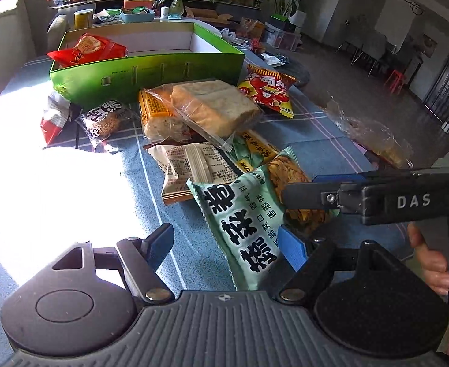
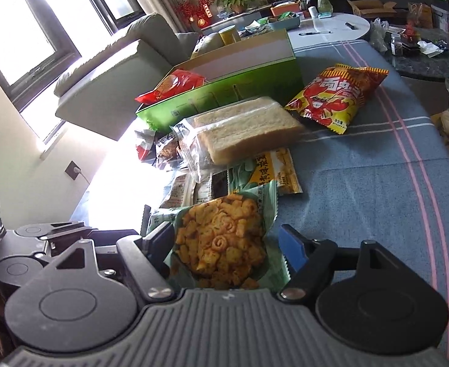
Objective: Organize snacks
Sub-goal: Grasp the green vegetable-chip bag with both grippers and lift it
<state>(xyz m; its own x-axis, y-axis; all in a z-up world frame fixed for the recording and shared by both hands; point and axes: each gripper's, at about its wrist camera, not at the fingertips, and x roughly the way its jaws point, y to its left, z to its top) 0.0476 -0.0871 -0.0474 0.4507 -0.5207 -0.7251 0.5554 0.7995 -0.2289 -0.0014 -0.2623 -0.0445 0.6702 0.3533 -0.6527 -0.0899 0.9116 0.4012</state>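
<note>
Both grippers bracket the same pale green snack bag [image 1: 242, 223], which lies at the near edge of the snack pile on the blue plaid tablecloth [image 1: 331, 128]. Right gripper [image 2: 224, 244]: fingers sit on either side of the bag's clear window of orange crisps; whether the pads press it cannot be told. Left gripper [image 1: 227, 241]: jaws spread, the left finger clear of the bag, the right blue pad [image 1: 291, 247] at the bag's edge. Beyond the bag lie a beige wrapper [image 1: 193, 168], wrapped sliced bread [image 1: 215, 107] and a yellow-red crayfish bag [image 1: 267, 91] further right. Farthest off, the green box [image 1: 151, 76] stands open with a red packet [image 1: 86, 50] in its left end.
</note>
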